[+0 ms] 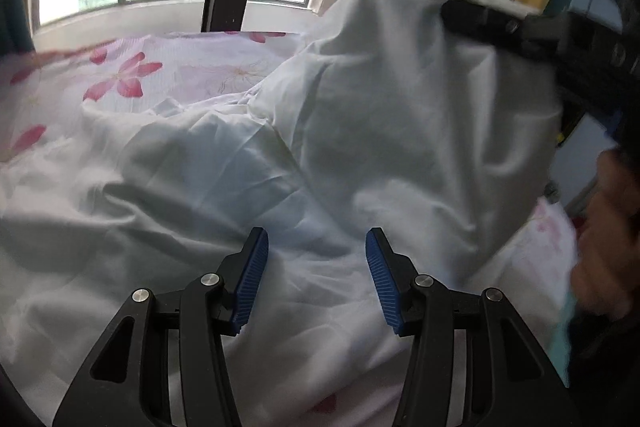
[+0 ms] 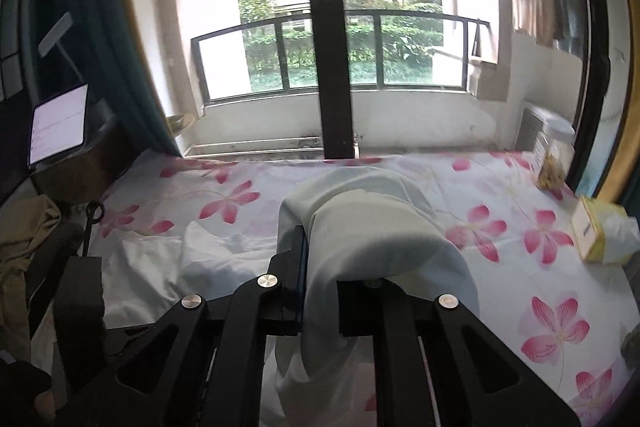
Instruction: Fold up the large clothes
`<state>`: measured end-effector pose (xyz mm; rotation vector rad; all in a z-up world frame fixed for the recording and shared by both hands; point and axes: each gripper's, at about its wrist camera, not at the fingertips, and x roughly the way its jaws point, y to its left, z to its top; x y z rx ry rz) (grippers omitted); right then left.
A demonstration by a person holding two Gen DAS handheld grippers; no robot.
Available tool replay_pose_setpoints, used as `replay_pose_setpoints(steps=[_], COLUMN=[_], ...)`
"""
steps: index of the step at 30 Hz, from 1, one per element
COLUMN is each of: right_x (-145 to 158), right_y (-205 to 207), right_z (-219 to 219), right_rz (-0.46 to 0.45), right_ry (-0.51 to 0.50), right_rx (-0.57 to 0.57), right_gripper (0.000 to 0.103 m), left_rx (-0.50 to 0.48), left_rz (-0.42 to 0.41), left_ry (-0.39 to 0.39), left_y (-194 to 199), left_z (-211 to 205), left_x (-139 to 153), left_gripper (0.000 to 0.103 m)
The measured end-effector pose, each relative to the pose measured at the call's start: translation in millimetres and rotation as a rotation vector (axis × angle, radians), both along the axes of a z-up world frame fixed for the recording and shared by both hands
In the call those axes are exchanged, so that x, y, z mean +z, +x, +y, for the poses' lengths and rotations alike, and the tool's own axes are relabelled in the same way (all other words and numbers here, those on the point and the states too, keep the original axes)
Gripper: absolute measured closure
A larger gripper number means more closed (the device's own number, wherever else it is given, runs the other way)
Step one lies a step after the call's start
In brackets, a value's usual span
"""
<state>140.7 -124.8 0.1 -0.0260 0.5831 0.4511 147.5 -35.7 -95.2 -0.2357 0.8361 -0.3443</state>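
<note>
From my left wrist camera, the left gripper [image 1: 316,279] hangs released, its blue fingers [image 1: 252,283] spread wide just above the white garment [image 1: 248,163], which lies crumpled across the flowered bed [image 1: 132,75]. To the far right, the right gripper [image 1: 472,13] lifts a fold of the cloth high.

From my right wrist camera, the right gripper [image 2: 320,291] is clenched on the white garment [image 2: 372,227], which drapes over its fingers. A tissue box [image 2: 600,231] and a jar [image 2: 554,155] sit on the bed's right edge.

blk left gripper [image 1: 316,279], blue ribbed pads [image 1: 252,283], silver screws
</note>
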Motion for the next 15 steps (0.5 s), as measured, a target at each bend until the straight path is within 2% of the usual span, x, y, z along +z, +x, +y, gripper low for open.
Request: replay_pose_setpoints(steps=[1, 7, 11, 15], right_x=[1, 3, 3, -1], right_y=[-1, -8, -16, -23], right_z=[5, 29, 52, 74], right_rz=[-0.002, -0.011, -0.031, -0.028], right_ry=[-0.009, -0.056, -0.098, -0.119], right_rx=[0.002, 0.025, 0.059, 0.095], right_gripper=[0.092, 0.092, 0.092, 0.092], left_rx=[-0.007, 0.042, 0.143, 0.242], left_rz=[-0.008, -0.127, -0.183, -0.191], left_ry=[-0.025, -0.032, 0.011, 0.044], left_y=[-5, -44, -66, -77], left_z=[6, 45, 83, 118], left_x=[6, 45, 61, 62], left_gripper=[0.049, 0.049, 0.049, 0.049])
